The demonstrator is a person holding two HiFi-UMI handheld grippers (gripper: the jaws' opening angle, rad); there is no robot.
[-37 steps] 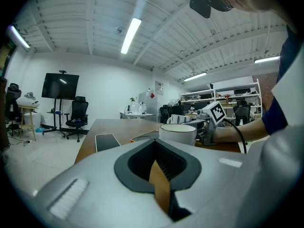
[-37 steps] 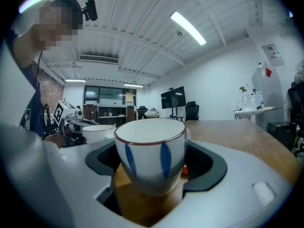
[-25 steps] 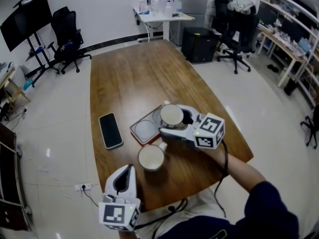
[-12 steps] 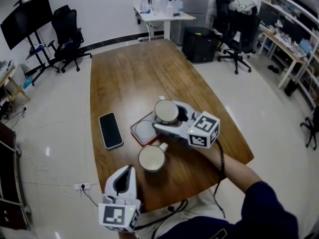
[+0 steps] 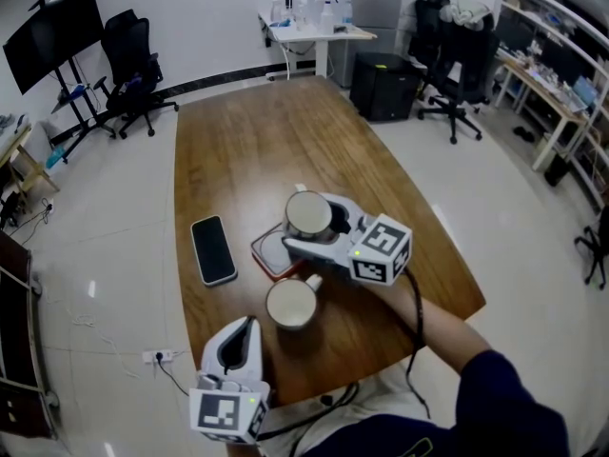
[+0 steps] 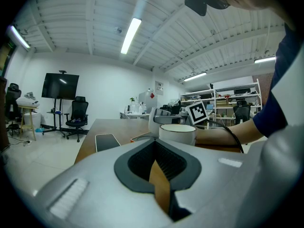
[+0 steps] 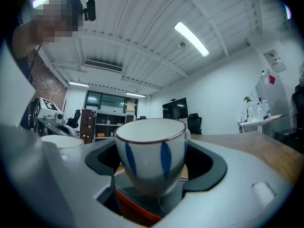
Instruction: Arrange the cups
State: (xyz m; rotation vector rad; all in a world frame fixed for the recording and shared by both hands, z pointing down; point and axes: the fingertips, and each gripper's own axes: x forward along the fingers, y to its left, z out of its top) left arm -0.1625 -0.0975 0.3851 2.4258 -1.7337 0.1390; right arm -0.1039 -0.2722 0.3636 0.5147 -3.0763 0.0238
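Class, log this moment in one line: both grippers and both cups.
left gripper: shut, empty | right gripper: shut on striped cup, over tray | plain cup: on table beside tray

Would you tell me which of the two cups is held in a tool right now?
The blue-striped cup, clamped in the right tool; the other cup stands free on the table, untouched.

White cup (image 7: pixel 151 155) with blue stripes, dark-red rim
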